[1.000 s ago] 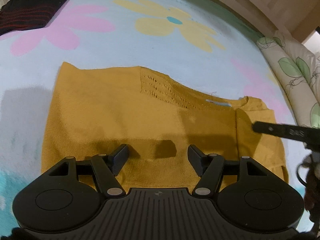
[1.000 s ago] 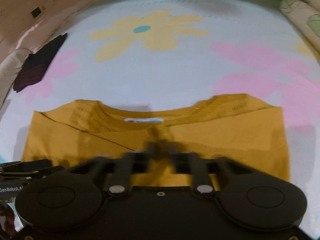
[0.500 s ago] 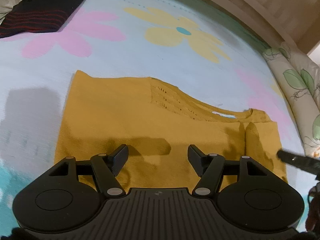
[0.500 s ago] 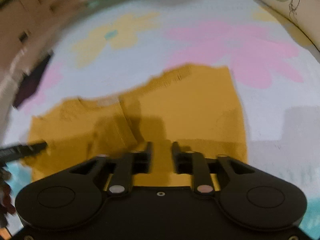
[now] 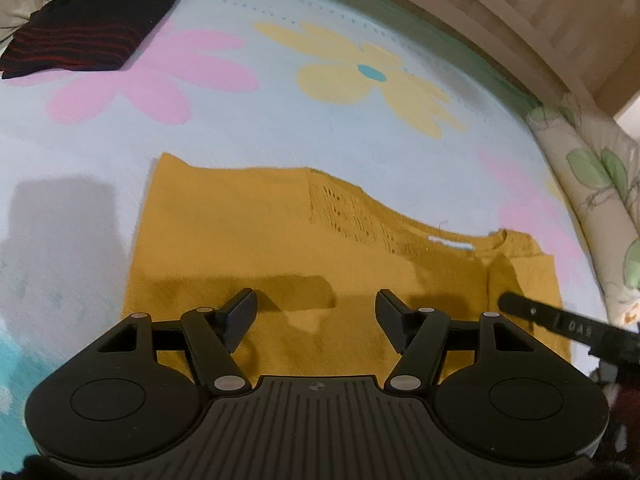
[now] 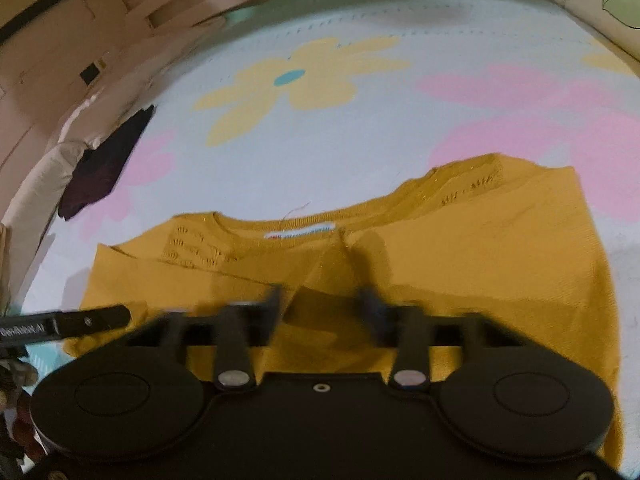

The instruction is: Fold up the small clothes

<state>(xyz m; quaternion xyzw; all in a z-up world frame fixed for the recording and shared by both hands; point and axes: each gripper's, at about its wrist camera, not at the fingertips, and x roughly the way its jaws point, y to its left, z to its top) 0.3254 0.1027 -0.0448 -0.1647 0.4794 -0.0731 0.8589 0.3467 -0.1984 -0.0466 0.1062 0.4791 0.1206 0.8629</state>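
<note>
A flowered, pale-blue bedspread (image 5: 280, 128) serves as the work surface, and on it the yellow top (image 5: 248, 240) is laid flat, neck away from the cameras, its sides apparently already turned in to a rough rectangle.

Nearest, above the top's near edge, the left gripper (image 5: 316, 312) is held with its jaws well apart and nothing between them. To that side's right, the right gripper (image 6: 320, 304) is seen blurred, its jaws apart but closing, with a raised ridge of the yellow cloth between them; a firm hold cannot yet be confirmed.

The step in hand is judged to be a grip on the near hem for a fold towards the neck label (image 6: 300, 233). It is best done if both layers are caught, the two grippers are set level along the hem, and the edge is lifted evenly so that the tucked sides are not dragged open.

Well beyond the top, at the far left, a dark striped garment (image 5: 88, 36) is left folded.
</note>
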